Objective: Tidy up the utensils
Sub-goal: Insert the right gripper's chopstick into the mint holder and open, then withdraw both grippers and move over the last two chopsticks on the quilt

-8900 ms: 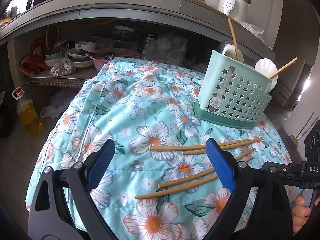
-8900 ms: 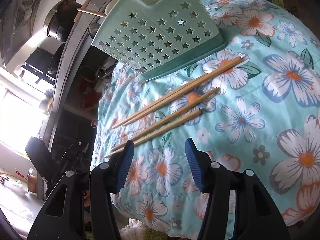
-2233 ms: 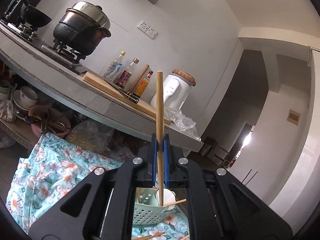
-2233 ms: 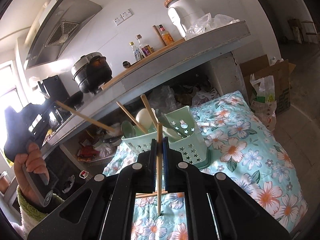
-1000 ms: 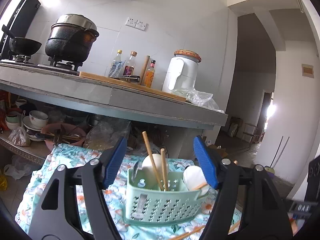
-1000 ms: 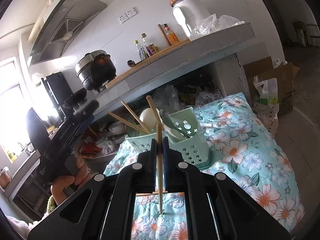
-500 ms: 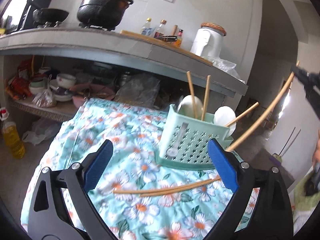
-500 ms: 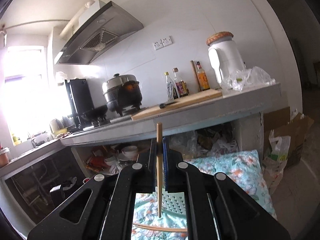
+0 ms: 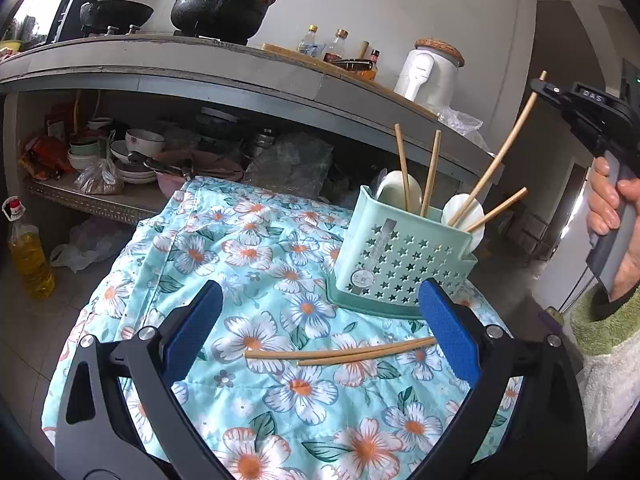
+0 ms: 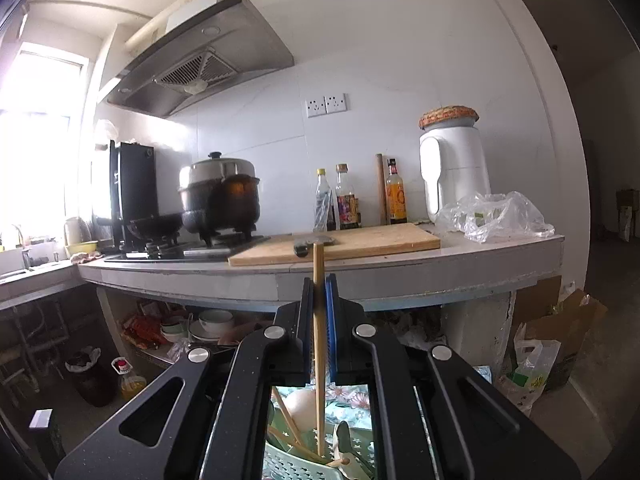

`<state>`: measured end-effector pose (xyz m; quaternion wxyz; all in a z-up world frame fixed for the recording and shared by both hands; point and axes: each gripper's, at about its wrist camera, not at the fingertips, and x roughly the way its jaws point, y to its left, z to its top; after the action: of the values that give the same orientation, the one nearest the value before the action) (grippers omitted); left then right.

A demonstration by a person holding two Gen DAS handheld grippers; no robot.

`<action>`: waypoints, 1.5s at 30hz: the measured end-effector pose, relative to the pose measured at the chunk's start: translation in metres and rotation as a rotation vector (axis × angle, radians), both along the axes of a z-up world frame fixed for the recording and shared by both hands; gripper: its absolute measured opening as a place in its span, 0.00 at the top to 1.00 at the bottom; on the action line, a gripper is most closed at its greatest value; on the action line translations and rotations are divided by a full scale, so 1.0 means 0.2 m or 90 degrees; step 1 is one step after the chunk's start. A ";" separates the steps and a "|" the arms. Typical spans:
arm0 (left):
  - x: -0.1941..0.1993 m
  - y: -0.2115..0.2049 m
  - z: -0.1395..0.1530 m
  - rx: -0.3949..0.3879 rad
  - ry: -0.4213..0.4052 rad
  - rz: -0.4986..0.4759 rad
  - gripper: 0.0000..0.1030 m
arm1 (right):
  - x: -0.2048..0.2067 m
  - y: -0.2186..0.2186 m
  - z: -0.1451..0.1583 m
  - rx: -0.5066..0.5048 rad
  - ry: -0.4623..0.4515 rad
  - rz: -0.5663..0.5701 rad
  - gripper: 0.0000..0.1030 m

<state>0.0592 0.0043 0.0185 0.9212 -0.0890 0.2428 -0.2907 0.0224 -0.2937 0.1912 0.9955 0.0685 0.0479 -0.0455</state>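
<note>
1. Left claw (image 9: 320, 328): spread wide, just been opening, nothing between the blue pads (image 9: 194, 326), low over the floral cloth (image 9: 248, 256).
2. Between and just beyond its pads: two chopsticks (image 9: 340, 354) lying flat on the cloth, side by side, nearly parallel, their right ends close to the right pad.
3. Behind them, toward the right: mint holder (image 9: 400, 258) with star cut-outs, upright on the cloth on its darker base.
4. In the holder: two chopsticks (image 9: 432, 172) standing nearly upright beside a white spoon (image 9: 394, 190); further right, another chopstick (image 9: 496, 210) leaning out past a second white spoon (image 9: 460, 210).
5. Far right of the left view: a hand (image 9: 612, 216) in a green-and-white sleeve (image 9: 600, 340) gripping the handle of the right claw.
6. Right claw (image 10: 319, 312): clamped tight on a chopstick (image 10: 319, 344), held upright in its own view, upper end above the pads.
7. That chopstick's lower end: down over the holder's open top, beside the spoon; whether inside or touching, cannot tell.
8. In the left view: same chopstick slanting from the claw down toward the holder's right side.
9. Background: kitchen counter (image 10: 400, 276) with pot (image 10: 220, 192), bottles (image 10: 346, 196), cutting board (image 10: 360, 242), white appliance (image 10: 454, 168).
</note>
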 end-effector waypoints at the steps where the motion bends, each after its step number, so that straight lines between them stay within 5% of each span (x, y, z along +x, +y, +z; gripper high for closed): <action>1: 0.00 -0.01 -0.01 0.006 0.003 -0.004 0.08 | 0.04 0.00 -0.03 -0.001 0.009 -0.001 0.94; 11: -0.06 -0.06 -0.09 0.027 0.012 -0.035 0.08 | 0.26 0.02 -0.21 -0.019 0.115 0.013 0.93; 14: -0.06 -0.07 -0.09 0.030 0.009 -0.037 0.08 | 0.25 0.00 -0.21 -0.006 0.119 0.018 0.82; 16: -0.06 -0.07 -0.09 0.030 0.009 -0.037 0.08 | 0.22 -0.01 -0.19 -0.003 0.105 0.020 0.69; 26: -0.06 -0.08 -0.09 0.035 0.007 -0.039 0.08 | -0.07 -0.06 -0.09 0.039 0.036 0.039 0.61; 34: -0.06 -0.10 -0.08 0.039 0.008 -0.044 0.08 | -0.34 -0.04 -0.23 0.056 0.038 0.041 0.47; 40: -0.06 -0.11 -0.07 0.044 0.009 -0.048 0.08 | -0.37 0.01 -0.54 0.086 0.146 0.043 0.34; 45: -0.04 -0.12 -0.10 0.046 0.022 -0.049 0.08 | -0.28 0.07 -0.85 0.124 0.279 0.038 0.33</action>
<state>0.0510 -0.0194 -0.0013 0.9078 -0.0513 0.2719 -0.3152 -0.0341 -0.2806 0.0209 0.9508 0.1515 0.2692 -0.0248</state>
